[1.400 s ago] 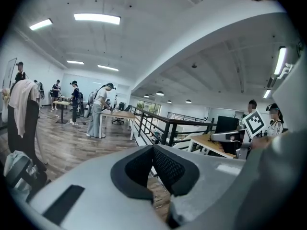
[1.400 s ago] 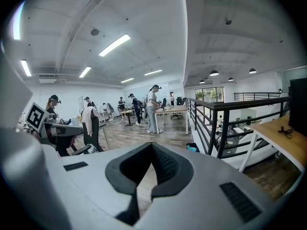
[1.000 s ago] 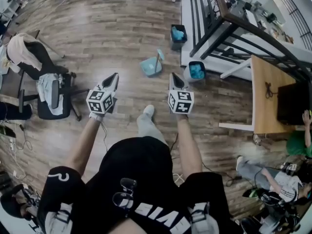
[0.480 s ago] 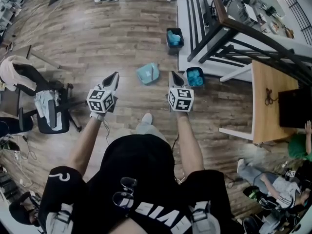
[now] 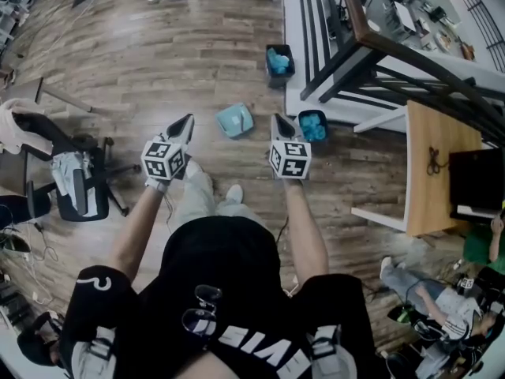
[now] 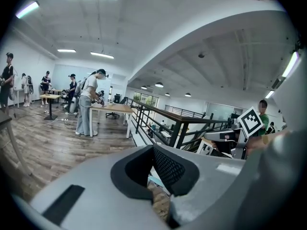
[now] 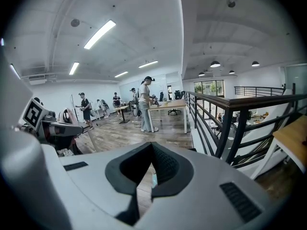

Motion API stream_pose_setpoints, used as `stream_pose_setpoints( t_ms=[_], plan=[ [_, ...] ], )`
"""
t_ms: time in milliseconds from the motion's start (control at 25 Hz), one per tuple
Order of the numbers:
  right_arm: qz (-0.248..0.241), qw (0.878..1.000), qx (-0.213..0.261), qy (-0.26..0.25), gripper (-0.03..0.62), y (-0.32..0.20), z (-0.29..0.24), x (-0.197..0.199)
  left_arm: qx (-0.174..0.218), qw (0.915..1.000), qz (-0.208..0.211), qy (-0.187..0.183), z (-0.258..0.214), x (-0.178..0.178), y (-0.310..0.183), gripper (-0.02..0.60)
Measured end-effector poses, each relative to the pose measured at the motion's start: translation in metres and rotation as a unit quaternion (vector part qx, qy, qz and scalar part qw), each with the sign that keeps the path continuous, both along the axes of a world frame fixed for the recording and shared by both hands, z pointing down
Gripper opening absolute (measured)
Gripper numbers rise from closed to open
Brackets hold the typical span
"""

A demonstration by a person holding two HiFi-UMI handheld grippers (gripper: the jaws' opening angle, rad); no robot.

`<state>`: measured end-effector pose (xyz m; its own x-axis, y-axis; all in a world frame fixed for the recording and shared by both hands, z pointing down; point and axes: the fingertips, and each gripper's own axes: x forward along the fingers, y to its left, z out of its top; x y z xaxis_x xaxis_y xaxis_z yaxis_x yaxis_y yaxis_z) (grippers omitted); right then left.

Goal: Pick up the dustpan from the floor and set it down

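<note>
— Looking down at the floor [image 5: 158, 61], where does the dustpan [image 5: 235, 120] lie?

— On the wood planks out in front of the person, pale blue, lying flat. In the head view it shows between the tips of the two tools and a little farther off than they are.

— Does either tool touch it?

— No. Both are held up in front of the body, well above the planks, one on each side of it.

— How does the left gripper [image 5: 187, 121] stand?

— Clenched on nothing. In its own view the left gripper [image 6: 153, 147] has its dark pads meeting at the tips. Only bare planks show through the slit below them.

— And the right gripper [image 5: 276, 119]?

— Likewise closed and empty. Seen from its own camera, the right gripper [image 7: 152, 145] has its pads pressed together with nothing between them.

— What else is nearby?

— A near bin [image 5: 314, 125] with blue stuff in it stands just right of the right tool's tip. A far bin [image 5: 280, 60] of the same kind stands farther off, by the edge of a white platform. A dark railing [image 5: 371, 46] runs off to the far right, with a wooden table [image 5: 430, 164] nearer on that side. An office chair [image 5: 67, 172] draped with cloth is at the left. The person's shoe [image 5: 234, 193] is planted on the planks, nearer than the dustpan.
</note>
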<state>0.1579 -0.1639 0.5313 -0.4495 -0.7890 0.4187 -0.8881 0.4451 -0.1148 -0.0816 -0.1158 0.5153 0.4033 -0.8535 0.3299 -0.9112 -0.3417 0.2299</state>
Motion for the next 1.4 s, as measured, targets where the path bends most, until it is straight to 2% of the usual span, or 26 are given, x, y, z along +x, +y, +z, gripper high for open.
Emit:
stream_pose_setpoints(
  t_ms=[520,1000,1040,1120,1160,1400],
  plan=[
    [-0.005,1.000,-0.018,0.006,-0.005,-0.039,0.029,-0.024,-0.016,0.9998,0.013,0.008,0.025,-0.010,-0.050,-0.002],
    [-0.023,0.999,-0.026,0.024,-0.002,-0.085,0.089,-0.062,-0.052,0.9980,0.030,0.022,0.091,-0.019,-0.088,-0.002],
    [-0.027,0.999,-0.031,0.027,0.014,-0.089,0.100,-0.065,-0.056,0.9977,0.032,0.023,0.099,-0.020,-0.091,-0.002],
    [-0.036,0.998,-0.044,0.034,0.101,-0.096,0.123,-0.071,-0.065,0.9970,0.036,0.024,0.116,-0.022,-0.097,-0.002],
    [-0.040,0.997,-0.051,0.040,0.123,-0.100,0.136,-0.073,-0.068,0.9967,0.037,0.025,0.124,-0.023,-0.101,-0.002],
    [-0.068,0.990,-0.096,0.075,0.187,-0.119,0.220,-0.095,-0.089,0.9944,0.046,0.033,0.173,-0.031,-0.122,-0.002]
  ],
)
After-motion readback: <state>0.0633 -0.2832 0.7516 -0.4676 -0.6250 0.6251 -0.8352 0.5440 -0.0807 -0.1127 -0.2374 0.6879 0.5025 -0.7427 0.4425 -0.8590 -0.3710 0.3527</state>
